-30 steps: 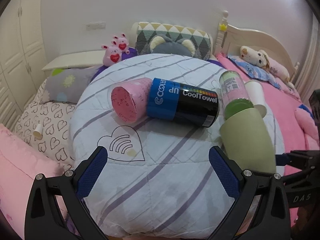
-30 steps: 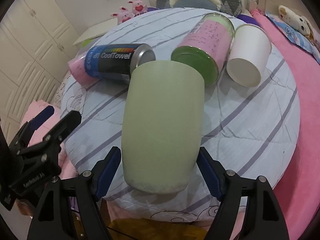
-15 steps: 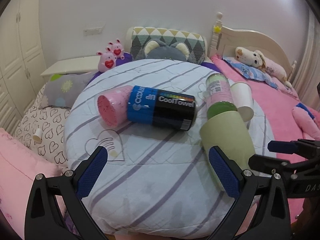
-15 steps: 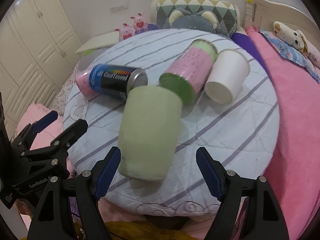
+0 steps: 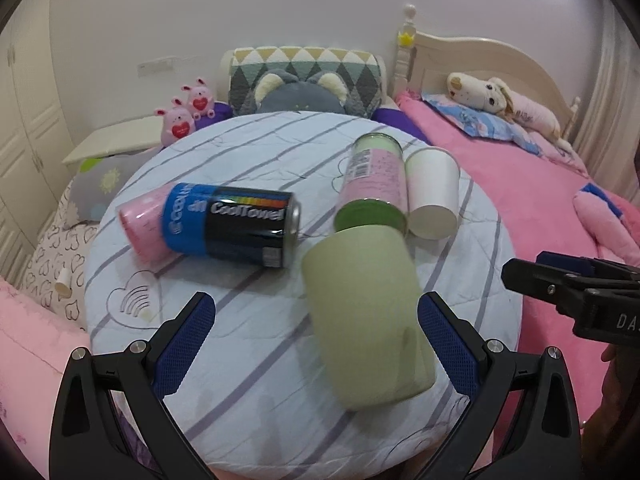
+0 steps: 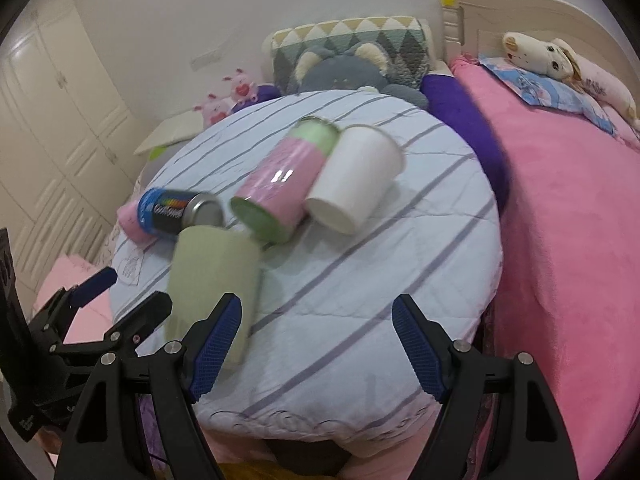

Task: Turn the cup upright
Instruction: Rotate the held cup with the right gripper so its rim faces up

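Observation:
A pale green cup [image 5: 366, 316] lies on its side on the round striped table [image 5: 248, 360], base toward me. It also shows in the right wrist view [image 6: 212, 284], left of centre. My left gripper [image 5: 316, 346] is open, its right finger [image 5: 448, 344] close beside the cup. My right gripper [image 6: 316, 350] is open and empty, with the cup beside and partly behind its left finger [image 6: 216, 340]. Neither gripper holds anything.
A blue and black CoolTowel can [image 5: 232, 224], a pink cup [image 5: 142, 222], a pink and green canister [image 5: 374, 188] and a white paper cup [image 5: 432, 196] lie on the table behind the green cup. A pink bed [image 6: 568, 240] runs along the right.
Both grippers have drawn back from the table, so the objects look smaller. The right gripper has shifted right, and the green cup now sits left of its jaws instead of between them.

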Action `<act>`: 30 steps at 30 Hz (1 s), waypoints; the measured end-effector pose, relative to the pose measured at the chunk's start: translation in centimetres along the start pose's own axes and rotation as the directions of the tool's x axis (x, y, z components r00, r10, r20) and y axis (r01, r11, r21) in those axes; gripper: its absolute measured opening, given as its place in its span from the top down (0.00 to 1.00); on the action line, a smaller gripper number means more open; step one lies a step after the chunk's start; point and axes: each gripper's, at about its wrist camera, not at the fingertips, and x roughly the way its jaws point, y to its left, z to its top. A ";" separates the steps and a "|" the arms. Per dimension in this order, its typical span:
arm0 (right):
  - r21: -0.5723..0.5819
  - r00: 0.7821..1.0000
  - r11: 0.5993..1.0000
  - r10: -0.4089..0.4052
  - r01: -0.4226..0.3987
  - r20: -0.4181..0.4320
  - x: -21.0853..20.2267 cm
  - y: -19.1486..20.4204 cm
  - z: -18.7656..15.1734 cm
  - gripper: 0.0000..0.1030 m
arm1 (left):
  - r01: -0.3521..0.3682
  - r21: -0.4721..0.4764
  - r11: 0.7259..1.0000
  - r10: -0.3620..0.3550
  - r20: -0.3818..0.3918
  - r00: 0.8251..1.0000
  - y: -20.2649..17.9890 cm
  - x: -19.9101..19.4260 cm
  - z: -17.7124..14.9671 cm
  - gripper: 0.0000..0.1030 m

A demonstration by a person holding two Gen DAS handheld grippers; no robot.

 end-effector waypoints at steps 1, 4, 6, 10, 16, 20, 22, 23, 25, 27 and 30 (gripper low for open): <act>0.004 1.000 1.000 -0.002 0.002 0.002 0.0 -0.5 0.1 0.23 | -0.006 -0.004 1.000 0.006 -0.007 1.000 -0.3 0.3 0.1 0.01; 0.009 1.000 1.000 -0.009 0.009 0.001 0.7 -2.0 0.6 0.23 | -0.018 -0.032 0.999 0.016 -0.040 0.999 -1.3 1.4 0.5 0.01; 0.012 1.000 1.000 0.006 -0.006 -0.011 1.2 -2.7 0.9 0.23 | -0.012 -0.031 0.999 0.009 -0.069 0.998 -2.0 2.2 0.8 0.01; -0.001 0.999 1.000 0.027 -0.027 -0.041 2.6 -3.9 1.5 0.23 | -0.065 -0.023 0.998 0.062 -0.098 0.993 -3.3 3.4 1.3 0.01; -0.022 0.995 0.997 0.066 -0.068 -0.077 4.4 -5.2 2.2 0.23 | -0.106 -0.047 0.993 0.099 -0.139 0.985 -3.9 5.0 1.8 0.01; -0.041 0.992 0.996 0.078 -0.082 -0.101 5.6 -5.4 2.5 0.23 | -0.131 -0.060 0.990 0.120 -0.162 0.979 -3.9 5.9 1.9 0.01; -0.048 0.990 0.995 0.083 -0.089 -0.112 6.1 -5.4 2.6 0.23 | -0.141 -0.071 0.988 0.126 -0.175 0.977 -3.7 6.3 1.8 0.01; -0.049 0.989 0.994 0.087 -0.093 -0.117 6.3 -5.4 2.6 0.23 | -0.142 -0.078 0.987 0.126 -0.180 0.975 -3.7 6.4 1.8 0.01; -0.050 0.988 0.993 0.098 -0.104 -0.123 6.5 -5.4 2.6 0.23 | -0.146 -0.086 0.985 0.128 -0.190 0.973 -3.5 6.7 1.7 0.01; -0.053 0.986 0.993 0.102 -0.109 -0.130 6.7 -5.4 2.5 0.23 | -0.144 -0.095 0.985 0.122 -0.206 0.971 -3.3 7.1 1.7 0.01; -0.047 0.985 0.993 0.104 -0.111 -0.141 7.0 -5.4 2.4 0.23 | -0.116 -0.129 0.985 0.088 -0.207 0.974 -2.8 7.1 1.5 0.15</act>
